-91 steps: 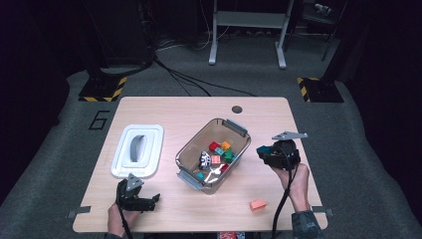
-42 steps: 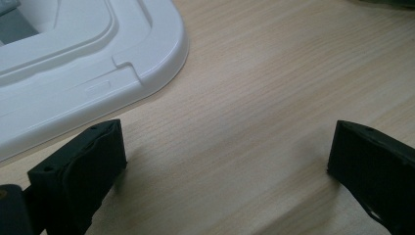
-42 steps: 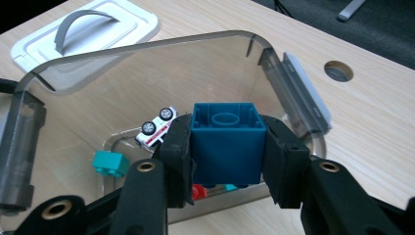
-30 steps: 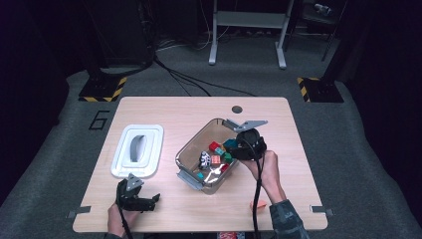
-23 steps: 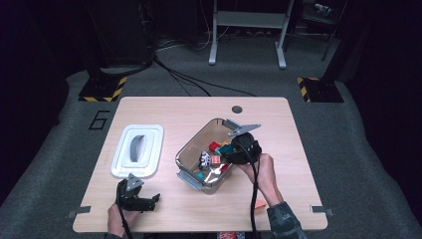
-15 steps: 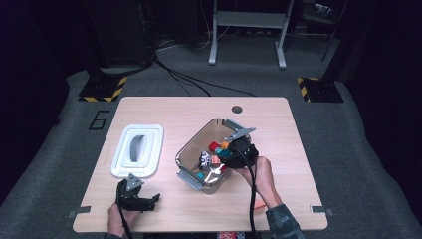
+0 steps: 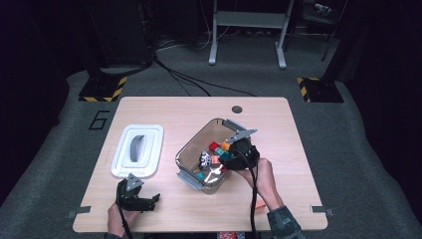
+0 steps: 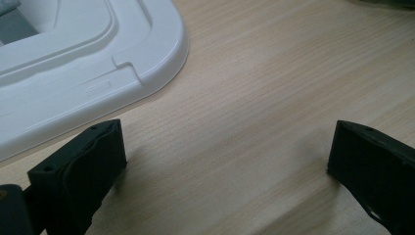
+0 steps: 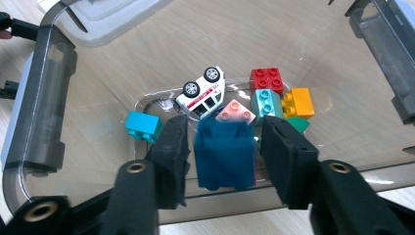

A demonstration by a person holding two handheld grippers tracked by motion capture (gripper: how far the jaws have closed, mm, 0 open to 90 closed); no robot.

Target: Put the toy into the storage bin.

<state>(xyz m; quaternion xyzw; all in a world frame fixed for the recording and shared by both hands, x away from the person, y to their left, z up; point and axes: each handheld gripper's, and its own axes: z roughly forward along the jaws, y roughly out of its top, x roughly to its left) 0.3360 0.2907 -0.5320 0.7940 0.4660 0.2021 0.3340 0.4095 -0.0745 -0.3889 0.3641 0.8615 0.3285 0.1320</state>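
My right gripper (image 9: pixel 222 139) hangs over the clear plastic bin (image 7: pixel 191 149), near its right wall. A dark blue brick (image 9: pixel 224 156), blurred, sits between the jaws with a thin gap at each pad. The jaws have just been opening, so the gripper (image 7: pixel 226 158) is open. Below in the bin lie a white toy car (image 9: pixel 200 93) on its side and red (image 9: pixel 267 79), orange (image 9: pixel 299 102), pink (image 9: pixel 236 112) and teal (image 9: pixel 143 126) bricks. My left gripper (image 7: pixel 149 201) rests open on the table at the front left, nothing between its jaws (image 8: pixel 227 152).
A white lid (image 7: pixel 138 149) lies left of the bin, and its corner (image 8: pixel 73 73) is just ahead of the left gripper. A small pink brick (image 7: pixel 260 204) lies on the table by the right forearm. Bare wood stretches between lid and bin.
The right gripper has moved left from beside the bin to over its inside, carrying the blue brick, and its jaws have parted. The left gripper has stayed put.
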